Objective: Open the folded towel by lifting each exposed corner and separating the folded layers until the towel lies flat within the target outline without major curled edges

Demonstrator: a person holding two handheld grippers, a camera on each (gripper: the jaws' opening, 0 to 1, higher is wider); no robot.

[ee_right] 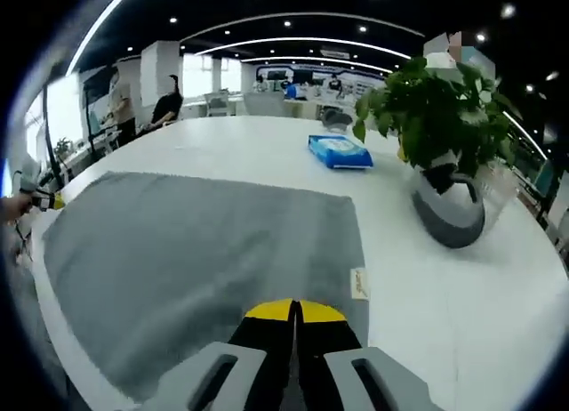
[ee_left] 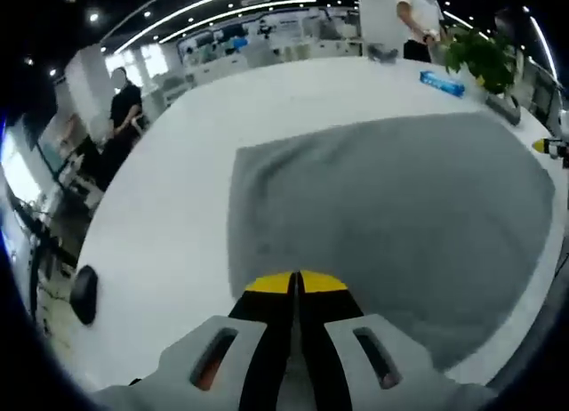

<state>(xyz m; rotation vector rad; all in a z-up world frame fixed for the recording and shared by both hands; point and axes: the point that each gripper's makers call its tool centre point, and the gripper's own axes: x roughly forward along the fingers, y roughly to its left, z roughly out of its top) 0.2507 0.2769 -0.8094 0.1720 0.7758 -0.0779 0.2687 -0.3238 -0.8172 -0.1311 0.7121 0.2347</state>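
The grey towel [ee_left: 391, 224] lies spread out and mostly flat on the white table [ee_left: 169, 224]. My left gripper [ee_left: 295, 283] hangs over the towel's near edge, its yellow-tipped jaws pressed together with nothing visible between them. The right gripper view shows the same towel [ee_right: 196, 251], with a small white label [ee_right: 358, 284] at its right edge. My right gripper [ee_right: 295, 311] sits over the near edge beside that label, jaws shut. The right gripper's yellow tip [ee_left: 551, 147] peeks in at the towel's far right, and the left gripper [ee_right: 40, 198], held by a hand, shows at the left.
A potted plant [ee_right: 444, 153] in a grey pot and a blue packet [ee_right: 340, 150] stand on the table beyond the towel. A black oval object [ee_left: 83, 294] lies near the table's left edge. People stand behind the table [ee_left: 124, 113].
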